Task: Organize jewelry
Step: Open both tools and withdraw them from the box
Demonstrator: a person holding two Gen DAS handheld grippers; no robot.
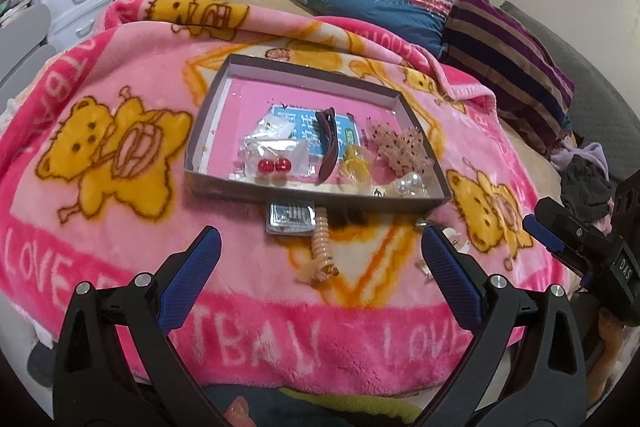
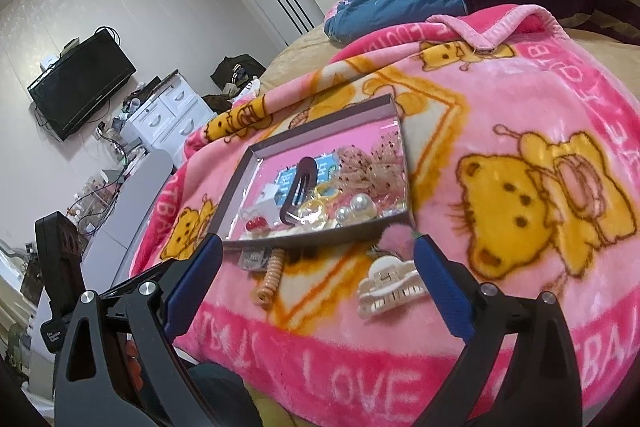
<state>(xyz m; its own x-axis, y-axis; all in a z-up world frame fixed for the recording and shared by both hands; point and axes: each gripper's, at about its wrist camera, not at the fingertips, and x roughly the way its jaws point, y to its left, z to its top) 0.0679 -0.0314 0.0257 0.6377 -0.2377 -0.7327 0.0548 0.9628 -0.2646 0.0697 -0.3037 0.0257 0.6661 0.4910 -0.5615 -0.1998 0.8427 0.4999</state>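
Both my grippers, left [image 1: 320, 279] and right [image 2: 318, 285], hang spread wide and empty. The tray [image 1: 224, 183] sits just beyond my tips, already holding red earrings [image 1: 271, 166] and pearls [image 2: 356, 209]. The coil hair tie [image 1: 321, 245] lies between my left fingers, the white claw clip [image 2: 390, 289] between my right, each lined up for pickup, I judge.

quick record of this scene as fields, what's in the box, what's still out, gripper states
surface: pink bear blanket on a bed
box: open, shallow, pink inside
in box: dark hair clip, red ball earrings, pearl pieces, beige mesh bow
still out: spiral hair tie, white claw clip, small packet
left gripper: open, empty
right gripper: open, empty
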